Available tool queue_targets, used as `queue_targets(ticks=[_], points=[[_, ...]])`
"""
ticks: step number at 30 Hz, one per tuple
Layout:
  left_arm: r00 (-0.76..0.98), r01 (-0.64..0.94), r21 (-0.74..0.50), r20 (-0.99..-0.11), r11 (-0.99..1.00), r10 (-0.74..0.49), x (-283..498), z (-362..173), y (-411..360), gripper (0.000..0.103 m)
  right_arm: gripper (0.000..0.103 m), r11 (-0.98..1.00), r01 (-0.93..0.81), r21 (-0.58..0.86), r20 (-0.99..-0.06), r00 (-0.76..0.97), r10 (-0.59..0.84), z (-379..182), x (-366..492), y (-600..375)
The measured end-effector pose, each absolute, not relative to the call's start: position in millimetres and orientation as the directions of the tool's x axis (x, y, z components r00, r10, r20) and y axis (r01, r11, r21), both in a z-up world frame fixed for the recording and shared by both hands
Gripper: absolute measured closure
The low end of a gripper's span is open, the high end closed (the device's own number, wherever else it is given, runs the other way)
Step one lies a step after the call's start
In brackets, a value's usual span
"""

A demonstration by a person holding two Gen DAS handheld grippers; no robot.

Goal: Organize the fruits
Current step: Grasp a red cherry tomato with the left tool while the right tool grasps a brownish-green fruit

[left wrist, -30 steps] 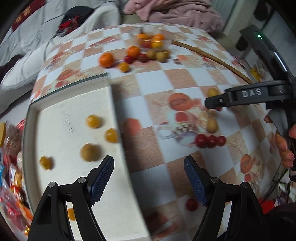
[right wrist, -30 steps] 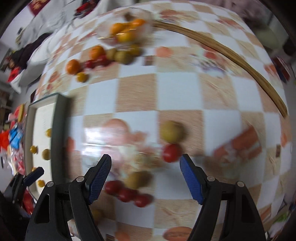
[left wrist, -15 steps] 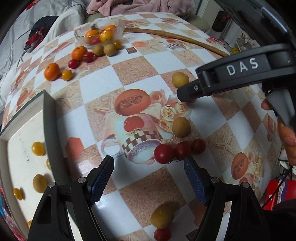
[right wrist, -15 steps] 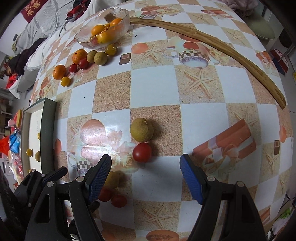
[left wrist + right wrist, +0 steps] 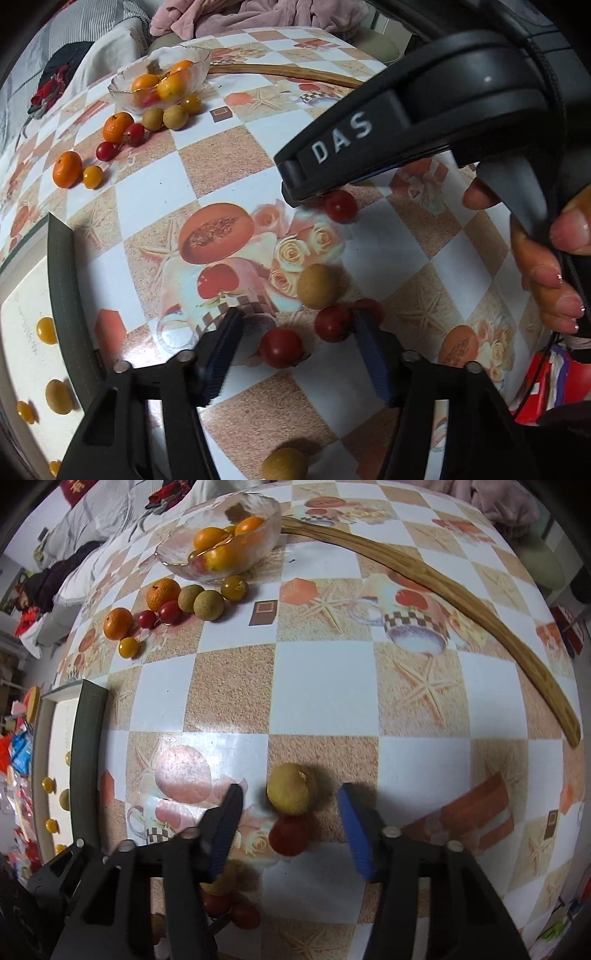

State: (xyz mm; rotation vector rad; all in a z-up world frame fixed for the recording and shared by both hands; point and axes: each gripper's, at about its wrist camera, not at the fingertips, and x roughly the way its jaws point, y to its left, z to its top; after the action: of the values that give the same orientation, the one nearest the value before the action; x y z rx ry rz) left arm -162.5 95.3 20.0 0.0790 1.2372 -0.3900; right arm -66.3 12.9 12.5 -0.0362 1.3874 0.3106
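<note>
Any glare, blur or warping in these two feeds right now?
Left wrist: sharp, fisheye bends the tablecloth, and the right gripper looms large, hiding part of the table. Right wrist: sharp, a glare patch on the cloth left of the longan.

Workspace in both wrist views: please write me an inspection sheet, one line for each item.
Surface: checkered tablecloth with fruit prints.
Job's things: glass bowl holding oranges; loose fruit beside it; tan fruit and red tomato between the fingers of the open right gripper; tray with small yellow fruits.
Clutter: curved wooden stick.
Grippers: left gripper open over tomatoes.
Cables: nothing seen.
Surroundings: bedding, pink cloth.
</note>
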Motion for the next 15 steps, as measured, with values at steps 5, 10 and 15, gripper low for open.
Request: queue_targets(ticks=[5, 10, 15], points=[[0.247, 0.331, -0.187, -0.929, 0.925, -0.276, -166, 24, 90, 0.067, 0.073, 0.953, -0.217, 0.212, -0.962, 0.128, 0.243, 13, -65, 7], [0.223, 0.261, -0.250, -0.924, 0.932, -0.311, -169, 26, 105, 0.069, 0.073, 0.945, -0.196, 0.260, -0.949, 0.131, 0.288, 18, -70, -3], [0.211, 0.207, -0.273, -0.925, 0.940, -0.315, -170, 26, 122, 0.082, 0.073, 0.941, -0.181, 0.285, -0.943, 0.125, 0.309, 23, -76, -11]])
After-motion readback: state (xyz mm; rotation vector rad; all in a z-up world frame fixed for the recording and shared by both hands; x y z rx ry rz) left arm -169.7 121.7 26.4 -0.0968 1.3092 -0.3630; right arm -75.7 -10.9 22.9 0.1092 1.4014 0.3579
